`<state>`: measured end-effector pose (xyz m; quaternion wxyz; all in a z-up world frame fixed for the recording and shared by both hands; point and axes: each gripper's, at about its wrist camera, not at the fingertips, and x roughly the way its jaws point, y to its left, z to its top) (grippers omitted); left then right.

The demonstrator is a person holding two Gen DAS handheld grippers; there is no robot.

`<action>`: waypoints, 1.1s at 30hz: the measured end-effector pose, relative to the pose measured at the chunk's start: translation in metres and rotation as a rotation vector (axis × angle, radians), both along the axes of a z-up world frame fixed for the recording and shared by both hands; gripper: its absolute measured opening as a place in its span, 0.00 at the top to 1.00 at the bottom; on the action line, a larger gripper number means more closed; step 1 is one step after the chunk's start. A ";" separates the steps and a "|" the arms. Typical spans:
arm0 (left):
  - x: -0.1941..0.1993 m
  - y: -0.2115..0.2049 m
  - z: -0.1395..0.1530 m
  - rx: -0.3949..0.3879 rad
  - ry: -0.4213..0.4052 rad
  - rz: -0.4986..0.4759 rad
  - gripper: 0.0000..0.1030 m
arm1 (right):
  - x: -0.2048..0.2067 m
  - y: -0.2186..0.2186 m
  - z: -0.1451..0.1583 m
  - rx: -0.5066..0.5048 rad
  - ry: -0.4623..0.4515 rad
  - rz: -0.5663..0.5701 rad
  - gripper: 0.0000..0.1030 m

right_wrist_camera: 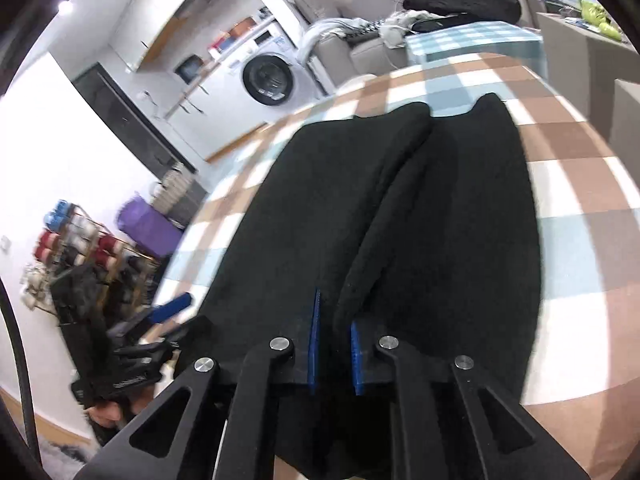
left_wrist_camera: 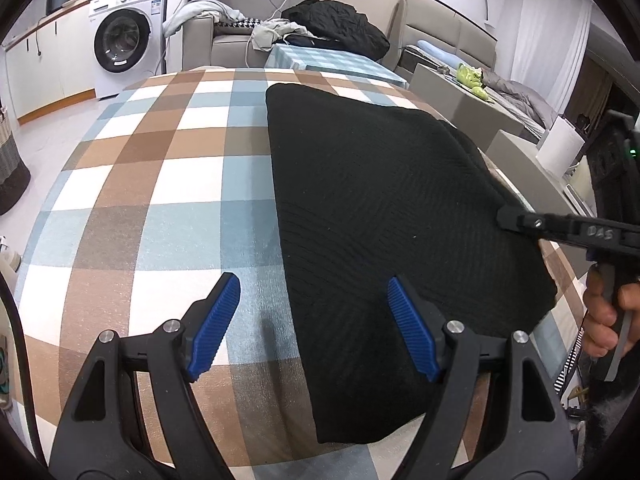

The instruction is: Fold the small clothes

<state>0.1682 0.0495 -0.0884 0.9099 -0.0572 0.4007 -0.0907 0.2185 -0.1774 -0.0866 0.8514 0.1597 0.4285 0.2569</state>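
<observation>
I see the black knit garment [left_wrist_camera: 384, 216] lying folded on the checked tablecloth [left_wrist_camera: 160, 184]. My right gripper [right_wrist_camera: 334, 344] pinches a raised fold of it, while my left gripper [left_wrist_camera: 314, 320] hangs spread wide above its near edge.

One black garment [left_wrist_camera: 384, 208] is lying on one checked table [left_wrist_camera: 160, 184]. Two grippers are showing: the left gripper [left_wrist_camera: 312, 328] and the right gripper [right_wrist_camera: 334, 344]. One washing machine [left_wrist_camera: 124, 40] is standing behind.
</observation>
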 end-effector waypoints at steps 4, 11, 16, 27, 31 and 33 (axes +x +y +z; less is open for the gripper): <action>-0.002 -0.003 -0.001 0.009 0.005 -0.016 0.28 | 0.004 -0.009 -0.025 -0.013 0.106 -0.021 0.79; -0.017 -0.014 -0.002 0.014 -0.010 -0.094 0.28 | -0.036 -0.014 -0.028 0.059 0.094 0.043 0.57; -0.022 -0.027 -0.004 0.067 -0.010 -0.129 0.28 | -0.046 -0.008 -0.013 0.040 0.023 0.060 0.90; -0.042 -0.042 0.007 0.070 -0.052 -0.228 0.28 | -0.047 -0.014 -0.032 -0.021 0.099 0.025 0.86; -0.041 -0.055 -0.008 0.180 -0.018 -0.258 0.28 | -0.048 -0.016 -0.031 -0.016 0.105 0.028 0.84; -0.041 -0.057 -0.012 0.200 -0.010 -0.260 0.28 | -0.047 -0.008 -0.027 -0.009 0.110 0.027 0.78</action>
